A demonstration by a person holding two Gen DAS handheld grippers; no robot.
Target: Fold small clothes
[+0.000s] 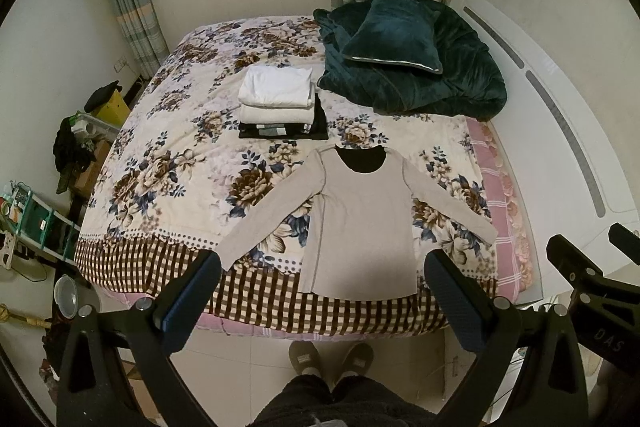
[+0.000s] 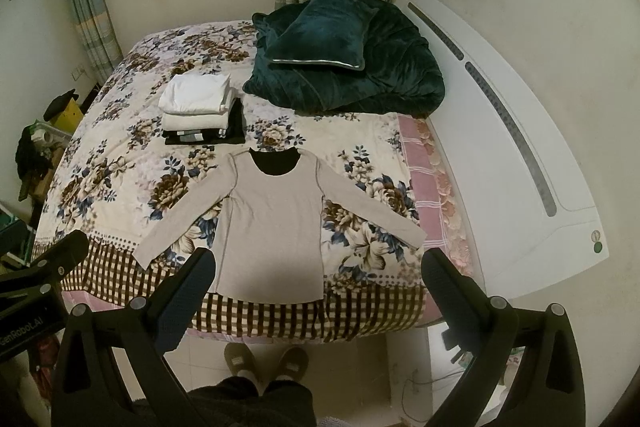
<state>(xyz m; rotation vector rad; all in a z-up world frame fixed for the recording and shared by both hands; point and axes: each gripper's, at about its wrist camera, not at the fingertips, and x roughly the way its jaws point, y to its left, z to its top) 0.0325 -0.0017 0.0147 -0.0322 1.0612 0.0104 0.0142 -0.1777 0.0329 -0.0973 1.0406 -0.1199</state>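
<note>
A beige long-sleeved shirt [image 1: 360,223] lies flat on the floral bedspread [image 1: 168,155], sleeves spread out, hem at the bed's front edge; it also shows in the right wrist view [image 2: 272,227]. Behind it stands a stack of folded clothes [image 1: 276,103], white on top and black below, also in the right wrist view [image 2: 198,107]. My left gripper [image 1: 320,267] is open and empty, held above the shirt's hem. My right gripper [image 2: 318,267] is open and empty, also above the hem.
A dark green blanket with a cushion [image 1: 412,63] lies at the bed's far right. A white headboard [image 2: 500,147] runs along the right. Clutter and boxes [image 1: 80,147] stand on the floor at the left. My slippered feet [image 1: 332,359] stand at the bed's foot.
</note>
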